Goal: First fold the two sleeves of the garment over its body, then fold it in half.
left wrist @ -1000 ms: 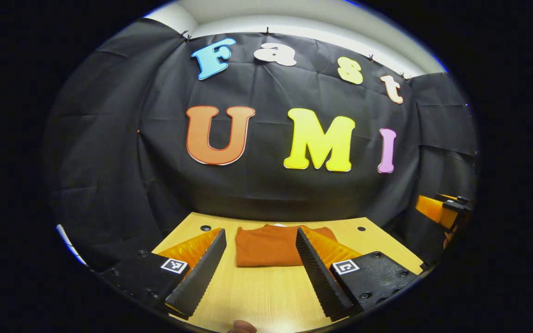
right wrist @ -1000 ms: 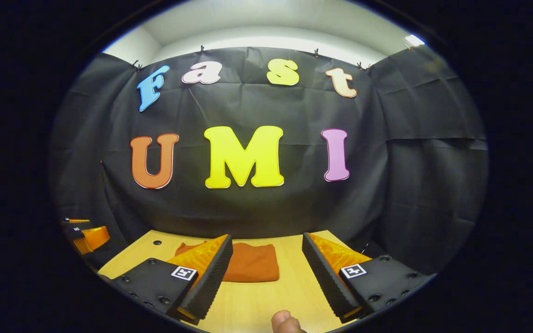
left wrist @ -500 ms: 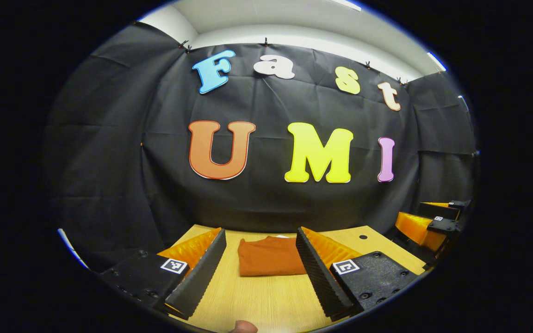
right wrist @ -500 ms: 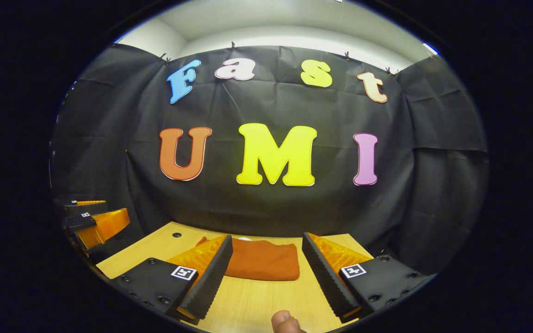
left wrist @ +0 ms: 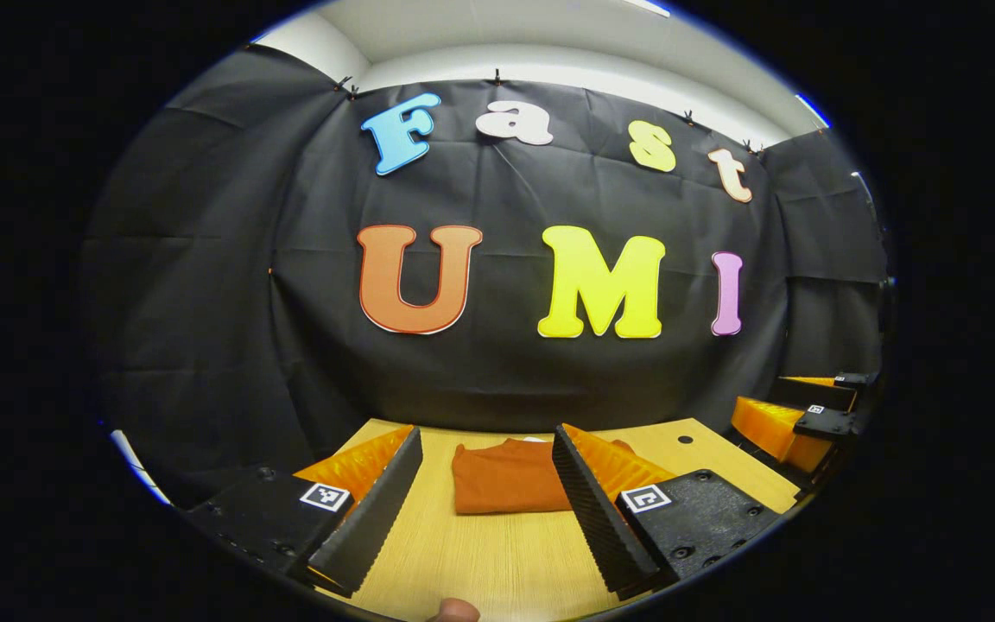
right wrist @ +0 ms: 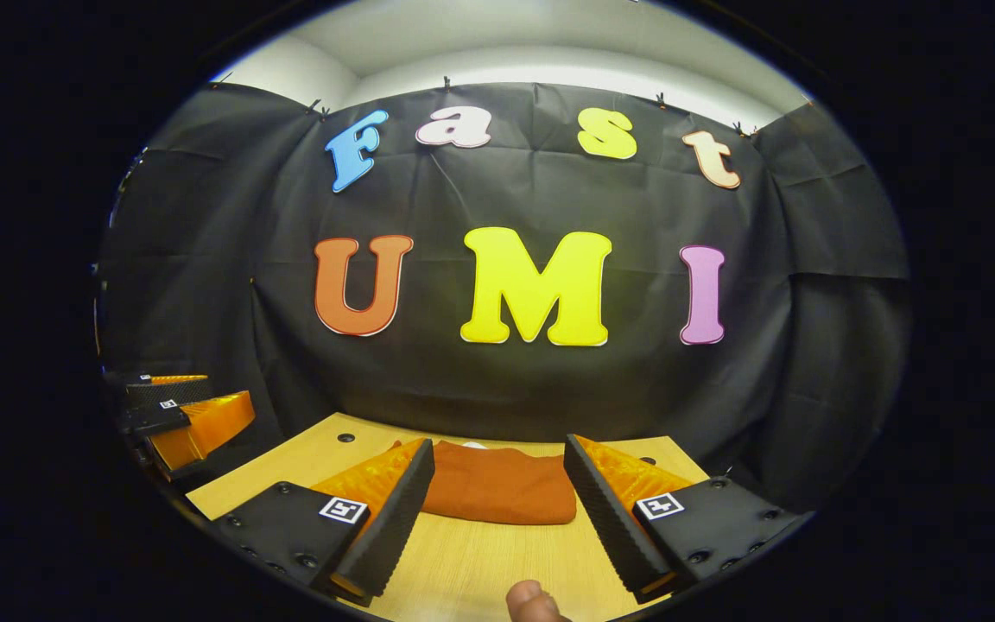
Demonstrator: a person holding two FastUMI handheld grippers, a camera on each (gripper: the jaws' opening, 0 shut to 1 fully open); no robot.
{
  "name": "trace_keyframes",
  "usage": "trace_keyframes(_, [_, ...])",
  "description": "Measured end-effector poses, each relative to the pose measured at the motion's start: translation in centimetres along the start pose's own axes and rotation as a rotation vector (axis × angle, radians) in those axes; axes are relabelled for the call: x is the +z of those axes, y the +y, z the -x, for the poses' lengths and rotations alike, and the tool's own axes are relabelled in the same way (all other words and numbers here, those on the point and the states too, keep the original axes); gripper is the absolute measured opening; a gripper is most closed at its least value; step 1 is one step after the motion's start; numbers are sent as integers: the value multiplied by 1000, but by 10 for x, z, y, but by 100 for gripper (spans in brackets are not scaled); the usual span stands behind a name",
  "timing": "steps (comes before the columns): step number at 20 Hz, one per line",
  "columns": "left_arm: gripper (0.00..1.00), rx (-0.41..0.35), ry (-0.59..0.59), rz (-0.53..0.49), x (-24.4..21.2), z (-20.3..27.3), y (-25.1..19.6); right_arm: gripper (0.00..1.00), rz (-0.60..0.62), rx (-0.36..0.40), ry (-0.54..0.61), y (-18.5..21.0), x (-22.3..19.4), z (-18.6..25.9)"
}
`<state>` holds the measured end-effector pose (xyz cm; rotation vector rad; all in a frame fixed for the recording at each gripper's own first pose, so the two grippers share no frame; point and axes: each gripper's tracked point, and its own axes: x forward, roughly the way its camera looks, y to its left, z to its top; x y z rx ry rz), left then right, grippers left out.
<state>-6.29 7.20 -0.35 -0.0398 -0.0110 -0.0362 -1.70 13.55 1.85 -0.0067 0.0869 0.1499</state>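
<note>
A rust-orange garment (left wrist: 506, 477) lies folded into a compact rectangle on the wooden table (left wrist: 497, 553), toward its far edge. My left gripper (left wrist: 487, 441) is open and held above the table, short of the garment, with nothing between its fingers. In the right gripper view the same garment (right wrist: 502, 494) lies ahead, and my right gripper (right wrist: 497, 451) is open and empty too, hovering short of it. The right gripper (left wrist: 800, 415) appears at the far right of the left gripper view; the left gripper (right wrist: 178, 419) appears at the far left of the right gripper view.
The black cloth wall (left wrist: 497, 363) stands right behind the table's far edge. Small dark holes (left wrist: 686, 439) (right wrist: 346, 437) mark the tabletop near its back corners. A fingertip (right wrist: 532, 600) of the person shows at the bottom edge.
Both grippers have pulled back and risen slightly from the folded garment, which looks smaller in the left gripper view. The right gripper view has swung left, bringing the garment nearer its centre. Both stayed open.
</note>
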Motion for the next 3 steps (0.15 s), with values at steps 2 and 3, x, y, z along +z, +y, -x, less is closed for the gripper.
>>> trace_keyframes(2, [98,6,7,-1,-2,-2,0,96,3,5,1,0,0,-1])
trace_keyframes(3, [98,5,9,0,-2,-2,-1,96,1,7,0,-1,0,0])
